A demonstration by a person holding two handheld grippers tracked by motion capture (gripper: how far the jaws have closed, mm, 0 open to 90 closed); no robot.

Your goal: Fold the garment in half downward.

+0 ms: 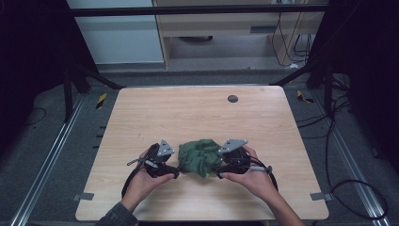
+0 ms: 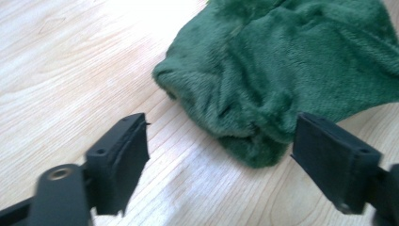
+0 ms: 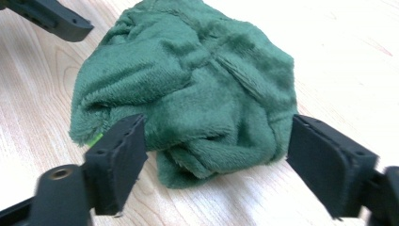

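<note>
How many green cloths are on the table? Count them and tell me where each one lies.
1. The crumpled green cloth lies on the wooden table near its front edge, between the left gripper and the right gripper; folds could hide something underneath.

Crumpled green cloth (image 1: 199, 157) sits near front-centre of wooden table (image 1: 197, 113), flanked by left gripper (image 1: 175, 170) & right gripper (image 1: 220, 170), each hand-held, touching cloth's sides. Small dark disc (image 1: 232, 99) near far edge.

No readable text or labels anywhere (views seem blurry).
</note>
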